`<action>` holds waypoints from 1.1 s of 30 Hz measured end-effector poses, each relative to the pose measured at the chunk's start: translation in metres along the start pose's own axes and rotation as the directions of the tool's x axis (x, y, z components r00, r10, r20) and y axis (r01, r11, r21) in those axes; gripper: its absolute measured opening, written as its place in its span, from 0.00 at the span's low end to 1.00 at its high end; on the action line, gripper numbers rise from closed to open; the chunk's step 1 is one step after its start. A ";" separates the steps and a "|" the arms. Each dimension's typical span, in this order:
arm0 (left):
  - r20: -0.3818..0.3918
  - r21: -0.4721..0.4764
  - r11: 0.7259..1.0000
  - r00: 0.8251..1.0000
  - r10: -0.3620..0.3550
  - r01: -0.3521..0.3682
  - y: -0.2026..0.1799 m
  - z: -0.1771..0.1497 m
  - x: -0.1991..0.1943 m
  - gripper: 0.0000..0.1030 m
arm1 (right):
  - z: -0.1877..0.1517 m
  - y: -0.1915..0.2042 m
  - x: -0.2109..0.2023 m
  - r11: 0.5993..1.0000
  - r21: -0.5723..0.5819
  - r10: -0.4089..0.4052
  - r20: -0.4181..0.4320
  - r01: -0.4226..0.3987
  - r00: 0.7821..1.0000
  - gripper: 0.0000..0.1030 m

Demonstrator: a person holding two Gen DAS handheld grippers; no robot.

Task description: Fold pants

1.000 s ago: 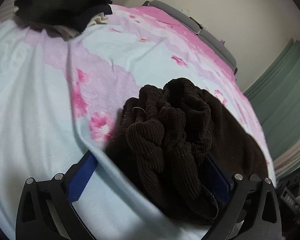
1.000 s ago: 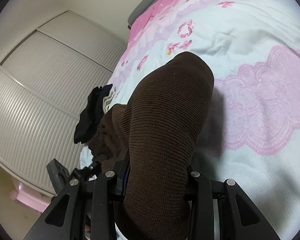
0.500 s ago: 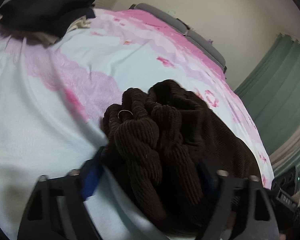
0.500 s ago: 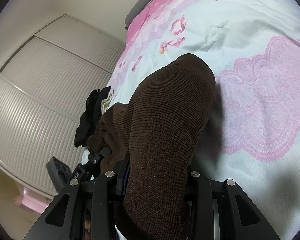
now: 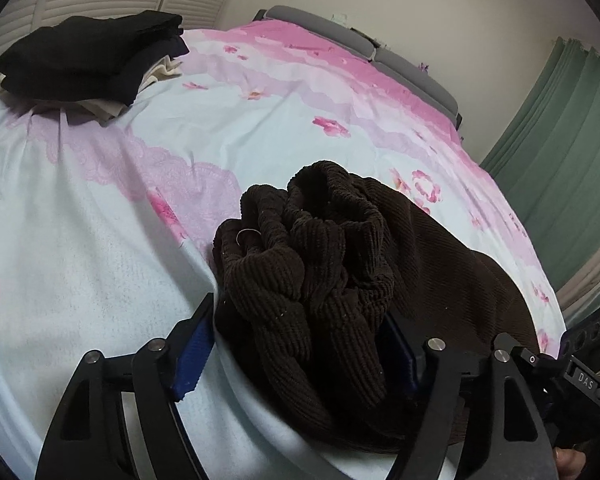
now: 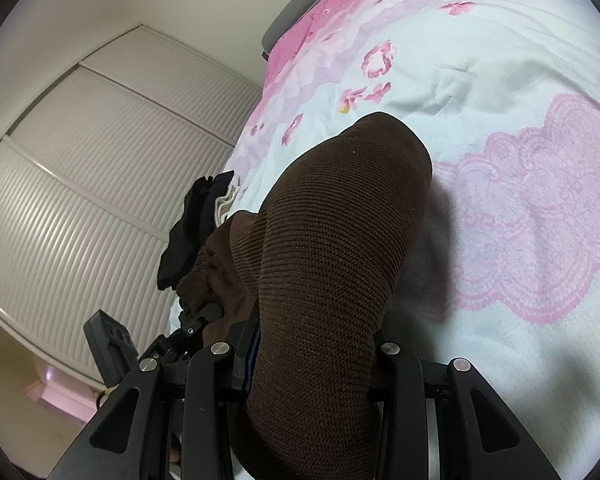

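The bed (image 5: 80,272) is filling both views, its pale blue cover patterned with pink flowers and lilac lace bands, a grey headboard (image 5: 364,46) running along the far edge. Behind it a louvred wardrobe (image 6: 80,184) is lining one wall, and a green curtain (image 5: 560,152) is hanging on the other side. A stack of folded dark clothes (image 5: 88,56) is sitting at the far corner of the bed, well apart from the action.

Now the pants (image 5: 320,280), dark brown corduroy, are lying bunched on the near part of the bed, waistband gathered into ridges, with the rest trailing off towards the other gripper. The left gripper (image 5: 296,356) is straddling that gathered bundle, jaws easing apart a little; the cloth is sitting between the blue pads (image 5: 192,354), pressed up against the far pad, while the near pad is showing a strip of bedcover between itself and the fabric.

Over on the other side, the right gripper (image 6: 312,360) is clamping down on a thick fold of the same pants (image 6: 332,264), jaws partway closed, fabric rising up in a rounded hump clear of the cover.
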State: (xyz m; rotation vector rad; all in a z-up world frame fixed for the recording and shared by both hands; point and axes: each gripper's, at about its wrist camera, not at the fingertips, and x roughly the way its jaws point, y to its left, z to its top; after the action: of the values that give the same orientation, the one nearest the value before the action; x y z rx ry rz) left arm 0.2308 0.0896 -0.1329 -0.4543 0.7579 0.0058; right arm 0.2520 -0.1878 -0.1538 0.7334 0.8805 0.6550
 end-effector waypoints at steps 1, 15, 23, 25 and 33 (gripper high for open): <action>-0.012 -0.002 1.000 1.000 0.003 -0.003 0.002 0.001 0.001 0.74 | 0.000 0.001 0.000 1.000 -0.007 -0.003 -0.001 0.003 1.000 0.35; 0.033 0.156 0.988 0.999 0.002 -0.007 -0.016 0.016 0.012 0.95 | 0.003 -0.006 -0.014 1.000 0.030 0.002 0.035 -0.003 0.999 0.34; -0.096 -0.013 0.996 0.991 -0.090 0.090 -0.005 -0.001 0.045 1.00 | -0.001 -0.017 -0.022 0.997 0.029 -0.066 0.040 0.065 0.997 0.34; -0.108 -0.037 0.995 0.989 -0.096 0.093 0.000 -0.002 0.046 1.00 | -0.002 -0.015 -0.019 0.997 0.014 -0.073 0.039 0.072 0.997 0.34; -0.106 -0.062 0.995 0.990 -0.089 0.083 0.007 -0.014 0.050 1.00 | -0.003 -0.014 -0.014 0.997 -0.010 -0.082 0.036 0.082 0.996 0.34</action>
State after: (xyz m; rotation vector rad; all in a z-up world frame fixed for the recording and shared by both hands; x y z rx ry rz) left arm 0.2567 0.0821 -0.1776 -0.5453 0.8463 -0.0789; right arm 0.2454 -0.2056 -0.1600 0.6936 0.8687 0.5718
